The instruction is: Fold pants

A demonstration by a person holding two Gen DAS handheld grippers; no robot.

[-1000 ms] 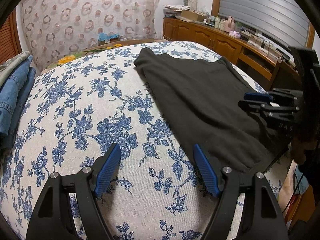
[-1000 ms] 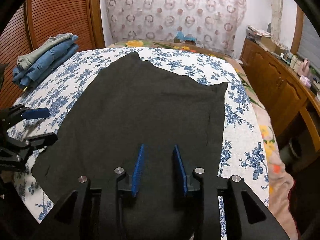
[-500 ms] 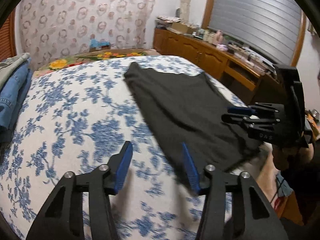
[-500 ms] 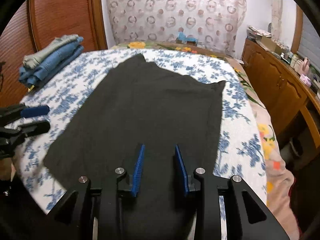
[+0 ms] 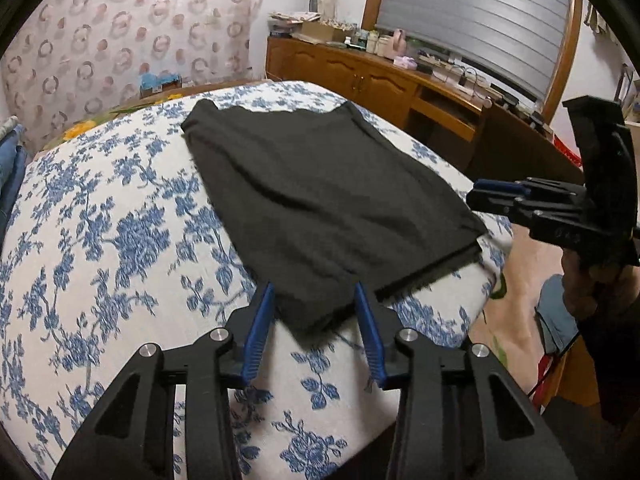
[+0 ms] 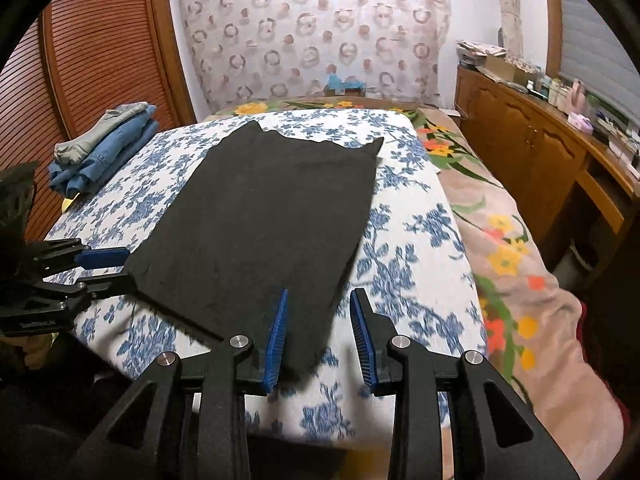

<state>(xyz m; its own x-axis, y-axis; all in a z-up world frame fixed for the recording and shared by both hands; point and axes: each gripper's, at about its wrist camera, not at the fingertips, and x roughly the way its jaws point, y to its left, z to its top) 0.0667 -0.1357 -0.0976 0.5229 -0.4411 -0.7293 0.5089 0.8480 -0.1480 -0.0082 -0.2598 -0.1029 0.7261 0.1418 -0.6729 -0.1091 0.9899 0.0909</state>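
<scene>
The right gripper [image 6: 320, 332] hangs with jaws apart over the near corner of the black pants [image 6: 264, 216], which lie flat on the floral bedspread [image 6: 416, 240] ahead. To its left the left gripper [image 6: 100, 268], jaws parted, sits at the pants' other near corner. Far left ahead lie folded jeans [image 6: 108, 140].

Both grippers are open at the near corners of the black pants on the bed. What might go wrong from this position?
1. The black pants show two layers at the near hem; the left gripper might pinch only the top one, and the fold would come apart.
2. The near right corner lies by the bed's edge; if the right gripper closes short, it may push the cloth off.
3. Uneven lifting could wrinkle the flat fabric.
</scene>
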